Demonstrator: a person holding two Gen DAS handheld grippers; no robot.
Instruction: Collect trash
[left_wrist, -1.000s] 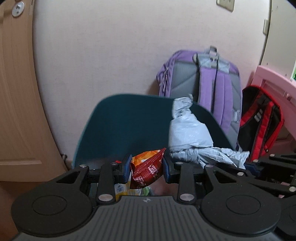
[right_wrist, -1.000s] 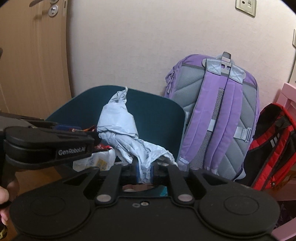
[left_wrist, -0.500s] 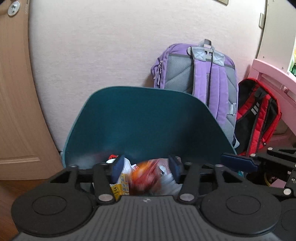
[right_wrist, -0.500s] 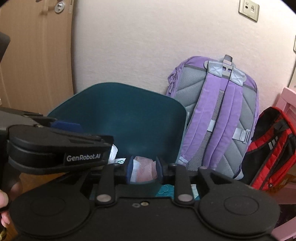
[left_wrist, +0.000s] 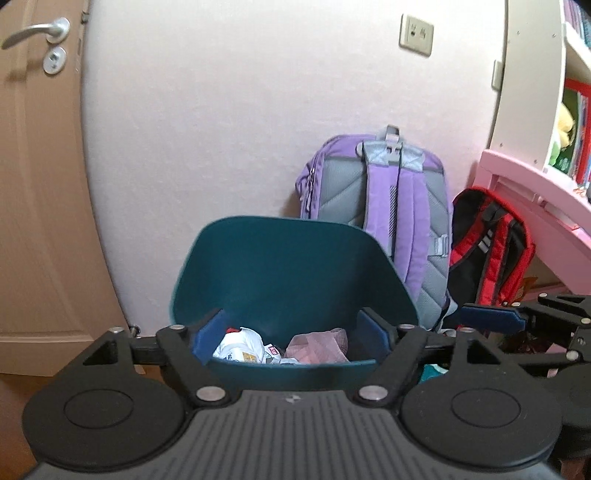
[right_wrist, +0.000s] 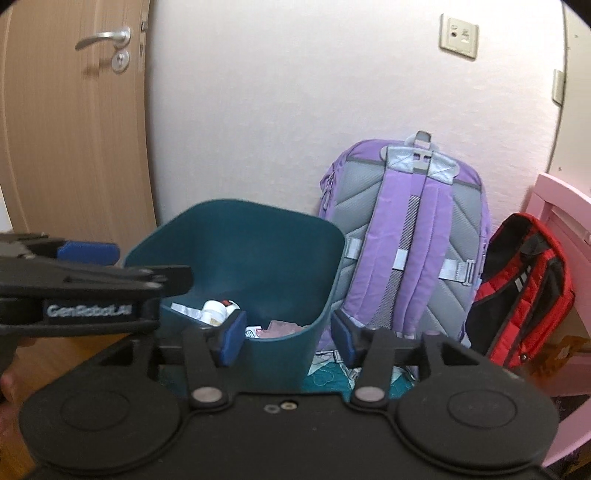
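Observation:
A dark teal trash bin (left_wrist: 291, 266) stands against the wall; it also shows in the right wrist view (right_wrist: 236, 251). Inside lie white wrappers (left_wrist: 240, 345) and a pinkish crumpled bag (left_wrist: 319, 341). My left gripper (left_wrist: 291, 338) is open and empty, its blue pads spread just in front of and above the bin's near rim. My right gripper (right_wrist: 288, 338) is open and empty, at the bin's right front corner. The left gripper shows at the left of the right wrist view (right_wrist: 88, 254).
A purple and grey backpack (left_wrist: 384, 214) leans on the wall right of the bin, a red and black backpack (left_wrist: 491, 247) beside it. Pink furniture (left_wrist: 532, 192) is at the right. A wooden door (left_wrist: 40, 184) is at the left.
Both grippers have opened and let go: the snack wrapper and the pale plastic bag dropped into the bin. Both grippers have pulled back and up, away from the bin.

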